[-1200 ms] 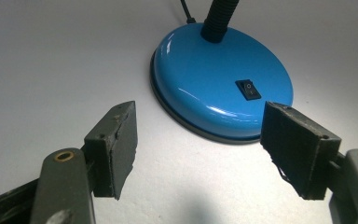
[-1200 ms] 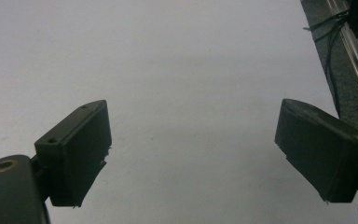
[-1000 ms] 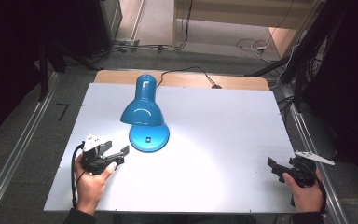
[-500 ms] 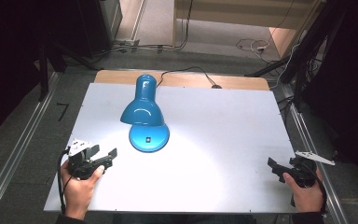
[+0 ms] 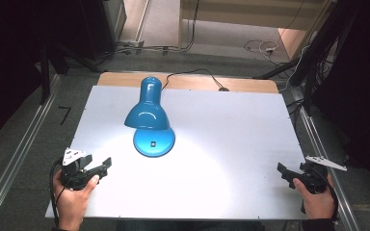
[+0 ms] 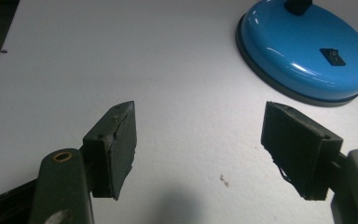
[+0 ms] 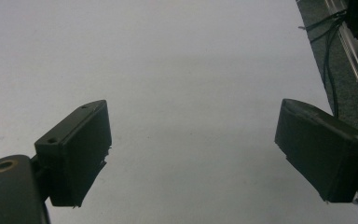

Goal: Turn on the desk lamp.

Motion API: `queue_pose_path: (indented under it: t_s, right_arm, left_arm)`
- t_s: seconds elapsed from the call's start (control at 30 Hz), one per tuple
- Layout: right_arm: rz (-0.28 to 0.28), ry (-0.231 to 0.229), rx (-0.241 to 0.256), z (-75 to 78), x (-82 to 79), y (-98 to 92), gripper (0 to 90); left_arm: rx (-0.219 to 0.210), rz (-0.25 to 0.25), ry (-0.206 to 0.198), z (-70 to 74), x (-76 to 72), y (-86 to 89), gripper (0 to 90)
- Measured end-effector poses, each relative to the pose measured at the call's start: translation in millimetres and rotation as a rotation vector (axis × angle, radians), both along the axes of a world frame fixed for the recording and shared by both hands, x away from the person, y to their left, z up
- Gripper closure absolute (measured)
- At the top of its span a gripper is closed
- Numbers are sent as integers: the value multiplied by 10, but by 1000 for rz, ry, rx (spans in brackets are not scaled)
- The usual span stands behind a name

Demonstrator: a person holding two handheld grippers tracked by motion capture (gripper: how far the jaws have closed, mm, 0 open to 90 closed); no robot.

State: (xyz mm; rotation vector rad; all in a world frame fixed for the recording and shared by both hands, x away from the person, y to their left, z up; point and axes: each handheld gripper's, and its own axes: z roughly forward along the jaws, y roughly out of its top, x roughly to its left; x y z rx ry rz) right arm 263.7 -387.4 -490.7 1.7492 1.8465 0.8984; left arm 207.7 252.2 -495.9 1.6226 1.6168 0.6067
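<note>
A lamp [image 5: 150, 120] stood on the table [image 5: 231, 144], left of centre and toward the far edge. The left gripper [image 5: 107, 165] lay at the near left corner, the right gripper [image 5: 283, 171] at the near right, well apart.

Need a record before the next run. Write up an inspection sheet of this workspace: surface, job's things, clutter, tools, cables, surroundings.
Surface: white tabletop, bare, with a bright pool of light at the near middle; a wooden strip shows along its far edge.
Job's things: blue desk lamp left of centre, shade tipped down over its round base; black rocker switch on the base.
Clutter: nothing seen.
Tools: left tool at the near left, jaws open, holding nothing; right tool at the near right, jaws open, holding nothing. Both apart from the lamp.
Cables: lamp cord runs off the far edge; loose cables on the floor beyond.
Surroundings: metal rails along both sides, dark floor.
</note>
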Motion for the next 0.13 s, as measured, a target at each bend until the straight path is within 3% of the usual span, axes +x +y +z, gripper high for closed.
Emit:
queue_pose_path:
  t_s: [0.13]
  right_arm:
    - [1,11,3,-25,15,-11,93]
  left_arm:
    - [37,35,15,-57,58,21,268]
